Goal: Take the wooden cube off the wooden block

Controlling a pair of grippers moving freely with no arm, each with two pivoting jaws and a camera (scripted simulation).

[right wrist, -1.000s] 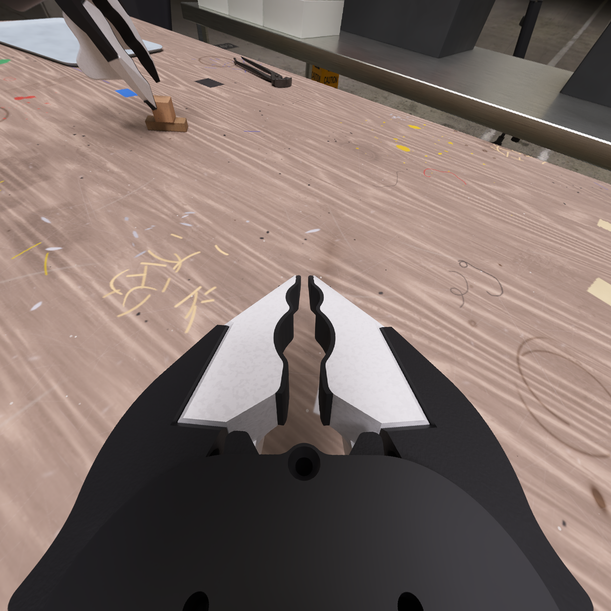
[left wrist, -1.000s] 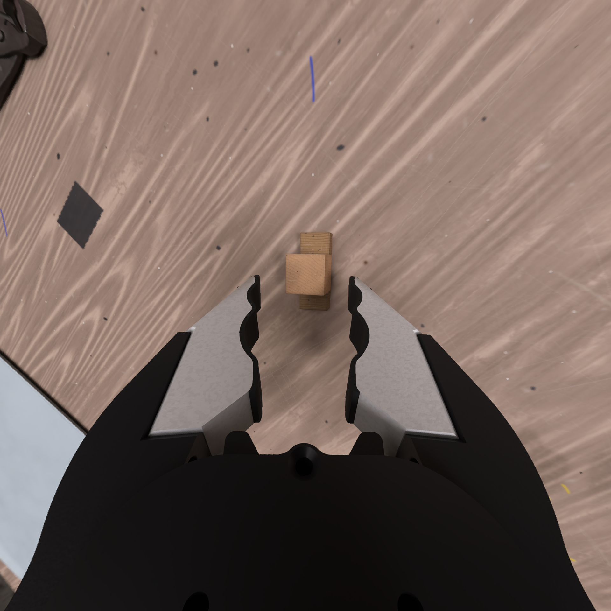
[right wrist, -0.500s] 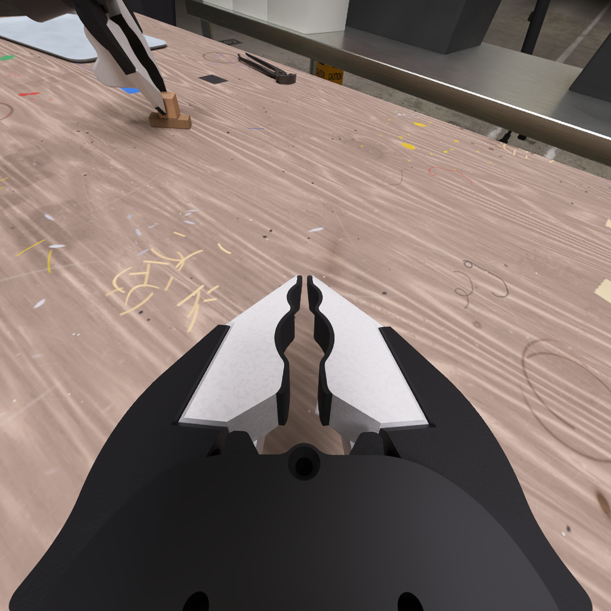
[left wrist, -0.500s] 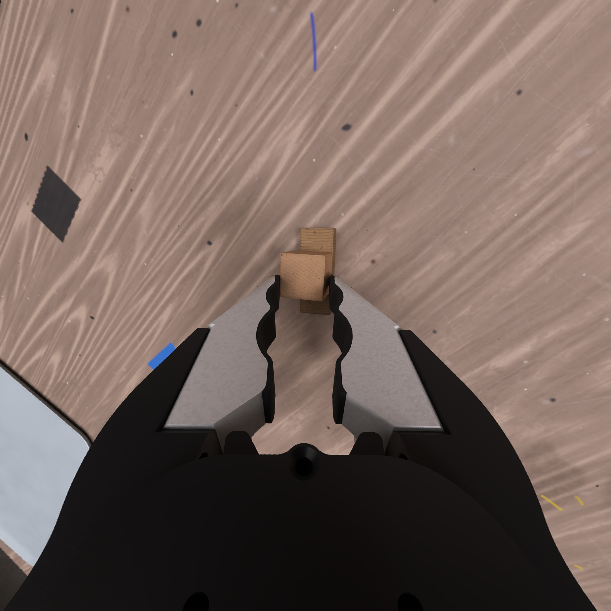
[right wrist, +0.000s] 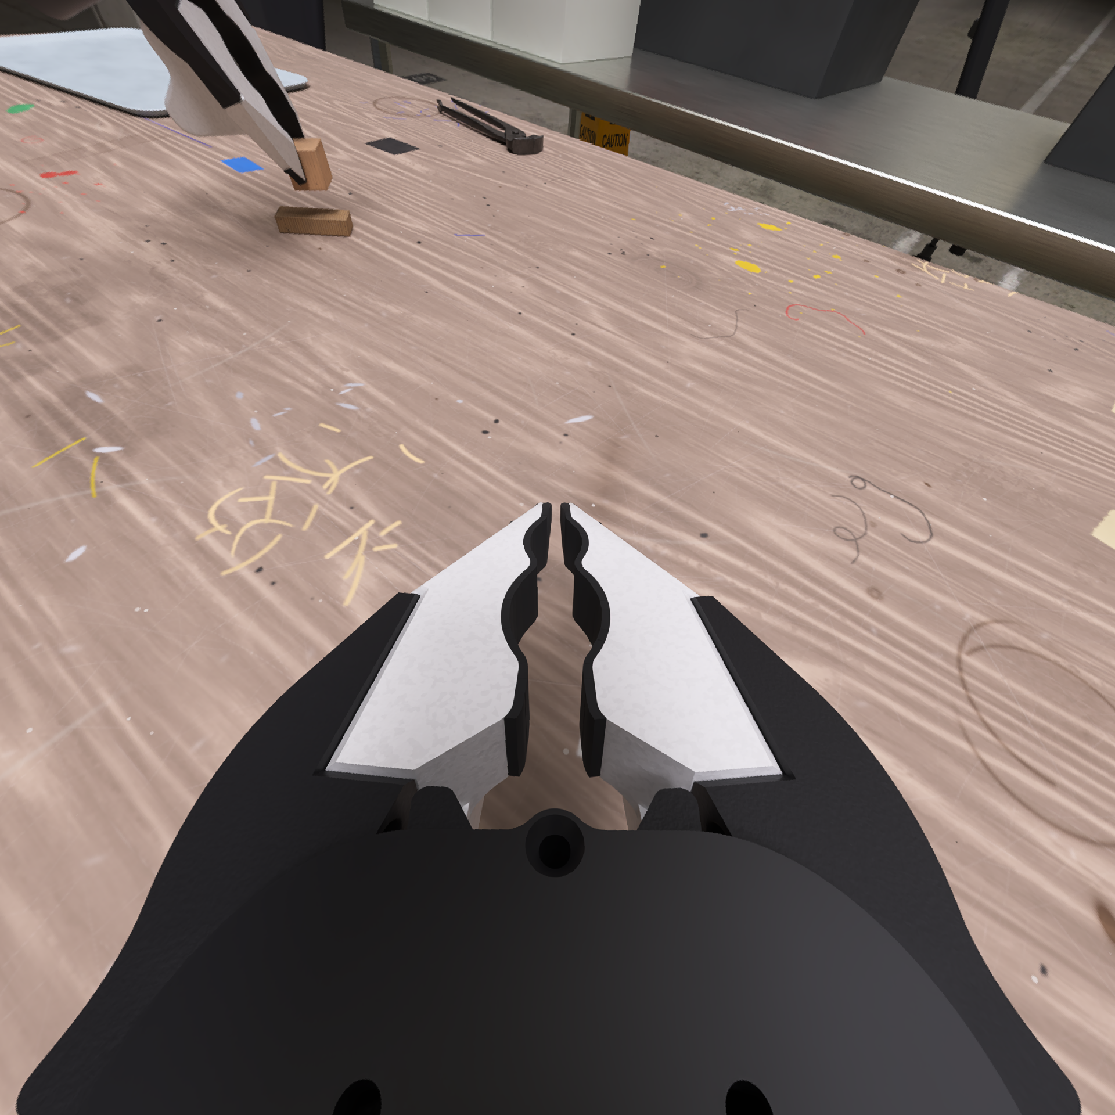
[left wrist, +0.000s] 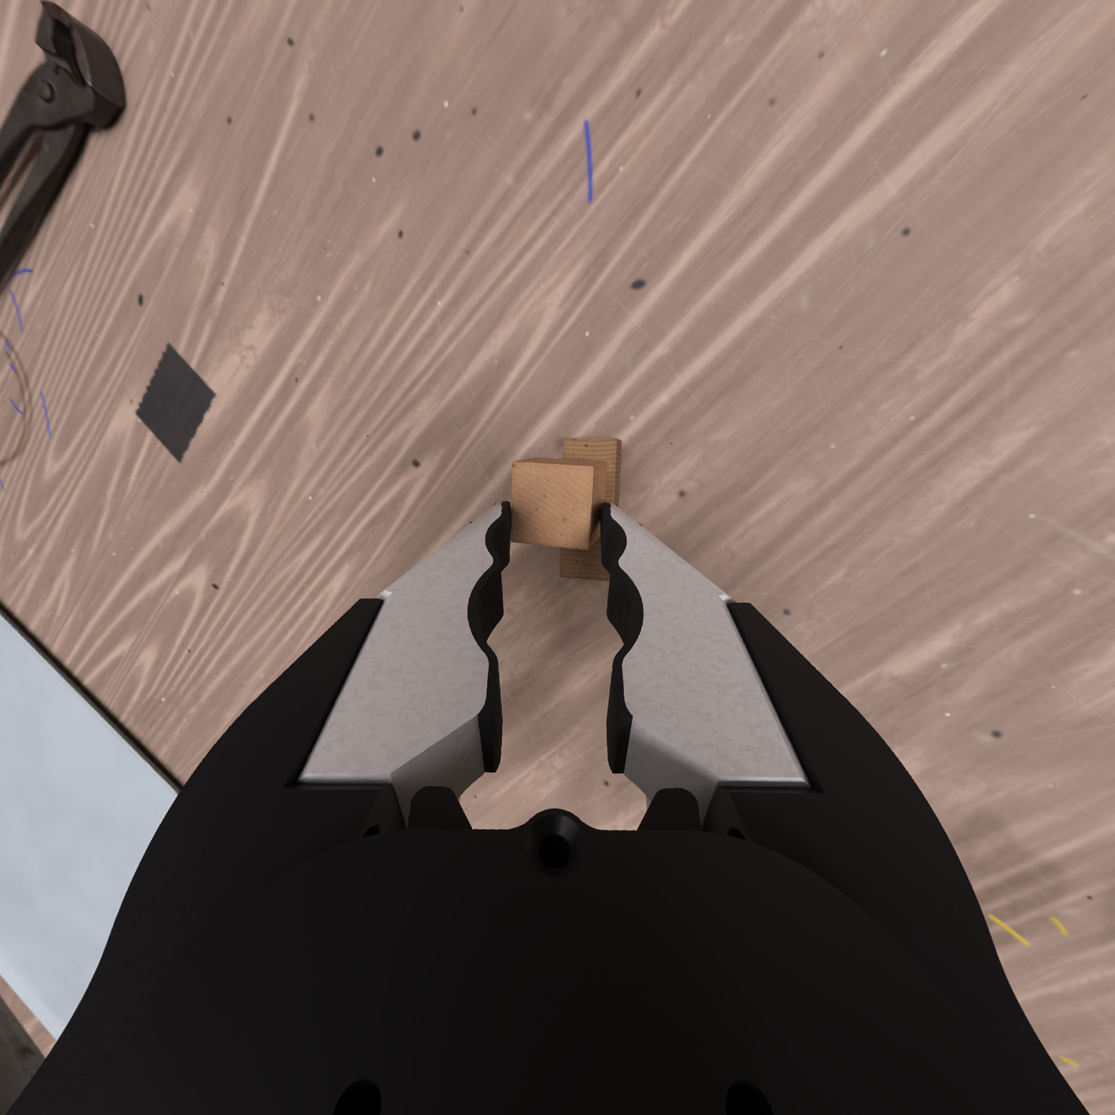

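Cube's off the block
Left claw (left wrist: 554,524) clamps wooden cube (left wrist: 552,504) above wooden block (right wrist: 314,220), frame centre; next, probably set it on bench (left wrist: 784,301).

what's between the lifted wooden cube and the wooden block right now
Nothing but air. The right wrist view shows the light wooden cube, clamped in the left hand-held gripper, hanging clear above the flat brown wooden block, with a bare gap between them.
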